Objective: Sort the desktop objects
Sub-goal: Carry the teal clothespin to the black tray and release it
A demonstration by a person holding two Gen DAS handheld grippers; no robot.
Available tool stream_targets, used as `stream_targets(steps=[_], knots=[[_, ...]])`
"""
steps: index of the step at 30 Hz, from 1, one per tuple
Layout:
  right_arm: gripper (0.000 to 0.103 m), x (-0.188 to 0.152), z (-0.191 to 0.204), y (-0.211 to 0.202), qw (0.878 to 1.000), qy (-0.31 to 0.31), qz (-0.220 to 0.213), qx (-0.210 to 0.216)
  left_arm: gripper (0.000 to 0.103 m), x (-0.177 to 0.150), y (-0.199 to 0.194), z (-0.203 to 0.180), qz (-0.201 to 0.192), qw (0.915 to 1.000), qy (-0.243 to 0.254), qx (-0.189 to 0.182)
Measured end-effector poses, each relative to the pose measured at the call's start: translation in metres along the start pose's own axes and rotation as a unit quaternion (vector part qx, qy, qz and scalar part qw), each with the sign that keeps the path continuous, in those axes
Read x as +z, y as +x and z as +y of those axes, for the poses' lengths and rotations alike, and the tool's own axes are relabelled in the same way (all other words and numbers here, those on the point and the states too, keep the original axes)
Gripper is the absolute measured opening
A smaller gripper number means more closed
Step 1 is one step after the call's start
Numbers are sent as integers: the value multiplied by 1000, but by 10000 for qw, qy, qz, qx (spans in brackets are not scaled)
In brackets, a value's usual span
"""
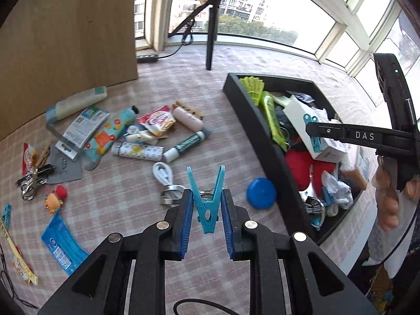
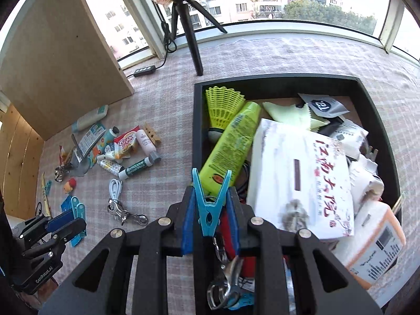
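My left gripper (image 1: 207, 204) is shut on a blue clothespin (image 1: 207, 202), held above the checked tablecloth left of the black tray (image 1: 265, 141). My right gripper (image 2: 211, 204) is shut on another blue clothespin (image 2: 210, 204), held over the black tray's (image 2: 197, 120) near left part, above a green bottle (image 2: 231, 147) and a white tissue pack (image 2: 302, 178). The right gripper shows in the left wrist view (image 1: 312, 131) with its clothespin (image 1: 313, 134) over the tray. The left gripper shows in the right wrist view (image 2: 68, 220) at the lower left.
Loose items lie on the cloth: tubes and sachets (image 1: 126, 134), a white cable (image 1: 164, 173), a blue lid (image 1: 261, 193), metal clips (image 1: 32, 181), a toy (image 1: 56, 199). A tripod (image 1: 211, 39) stands behind. A wooden board (image 1: 65, 39) is at the left.
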State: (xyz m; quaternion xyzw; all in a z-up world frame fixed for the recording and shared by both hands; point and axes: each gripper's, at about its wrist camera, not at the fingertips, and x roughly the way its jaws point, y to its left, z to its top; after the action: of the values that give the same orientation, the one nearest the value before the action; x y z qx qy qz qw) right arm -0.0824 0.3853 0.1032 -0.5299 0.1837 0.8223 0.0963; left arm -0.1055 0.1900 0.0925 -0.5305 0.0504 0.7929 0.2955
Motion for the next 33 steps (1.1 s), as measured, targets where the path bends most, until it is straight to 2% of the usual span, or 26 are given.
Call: stream_targets(steps=[4, 8, 18, 19, 20, 21, 22, 24, 26, 33], knots=[[23, -17, -30, -19, 9998, 185, -13, -9, 20, 7, 4, -47, 53, 9986, 381, -357], [23, -38, -46, -38, 9995, 304, -86, -49, 20, 9, 11, -90, 121, 9955, 766, -539], [23, -74, -81, -50, 9978, 611, -43, -259, 20, 11, 32, -169, 262, 9860, 1475, -737], [25, -75, -83, -51, 9978, 607, -91, -267, 22, 11, 32, -175, 228, 9844, 1546, -803], [28, -75, -85, -52, 9975, 619, -91, -331, 40, 12, 33, -180, 242, 9829, 1612, -854], [40, -75, -88, -53, 9970, 664, -76, -400, 52, 13, 34, -183, 276, 9827, 1635, -823], [46, -75, -90, -55, 9965, 725, -116, -403, 62, 12, 32, -184, 181, 9832, 1633, -798], [46, -74, -92, -60, 9960, 777, -203, -379, 60, 10, 28, -186, 14, 9827, 1736, -650], [46, -72, -92, -62, 9958, 779, -257, -394, 59, 8, 28, -183, 30, 9822, 1786, -581], [46, -64, -74, -59, 9975, 621, -253, -237, 54, 3, 26, -150, 41, 9872, 1550, -379]])
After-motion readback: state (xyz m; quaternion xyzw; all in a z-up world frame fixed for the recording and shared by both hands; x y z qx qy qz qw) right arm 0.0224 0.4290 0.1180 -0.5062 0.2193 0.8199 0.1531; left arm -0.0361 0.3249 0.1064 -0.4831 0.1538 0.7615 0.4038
